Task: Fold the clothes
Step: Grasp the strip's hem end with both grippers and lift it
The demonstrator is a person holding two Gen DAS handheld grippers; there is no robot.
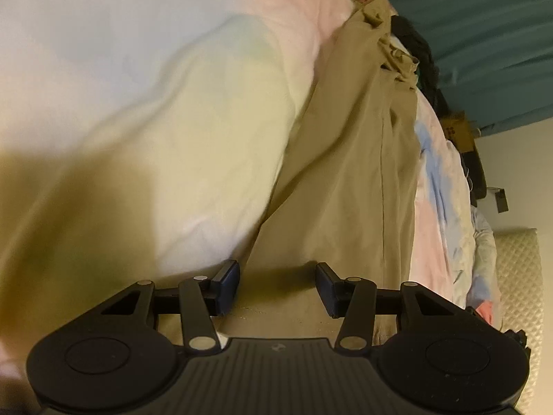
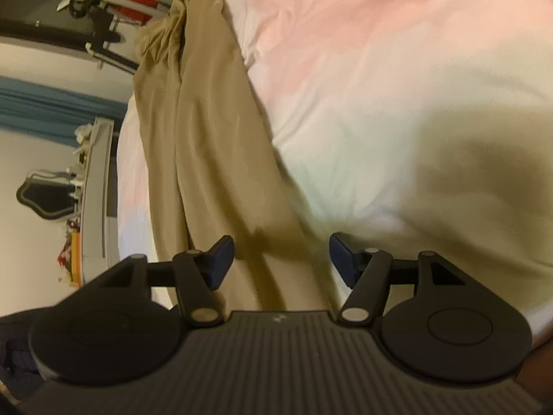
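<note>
A pair of khaki trousers (image 1: 349, 173) lies stretched out along a bed with a pastel pink, blue and yellow duvet (image 1: 155, 86). My left gripper (image 1: 278, 285) is open, just above the near end of the trousers, holding nothing. In the right wrist view the same trousers (image 2: 207, 145) run from the near edge to the far top, with a bunched end far away. My right gripper (image 2: 281, 259) is open over the near end of the trousers, next to the duvet (image 2: 380, 103), holding nothing.
A teal curtain (image 1: 484, 34) and dark clothes (image 1: 425, 65) lie beyond the bed. A quilted headboard (image 1: 518, 276) is at the right. In the right wrist view an exercise machine (image 2: 96, 10), a white shelf (image 2: 96, 190) and a teal curtain (image 2: 52, 107) stand beside the bed.
</note>
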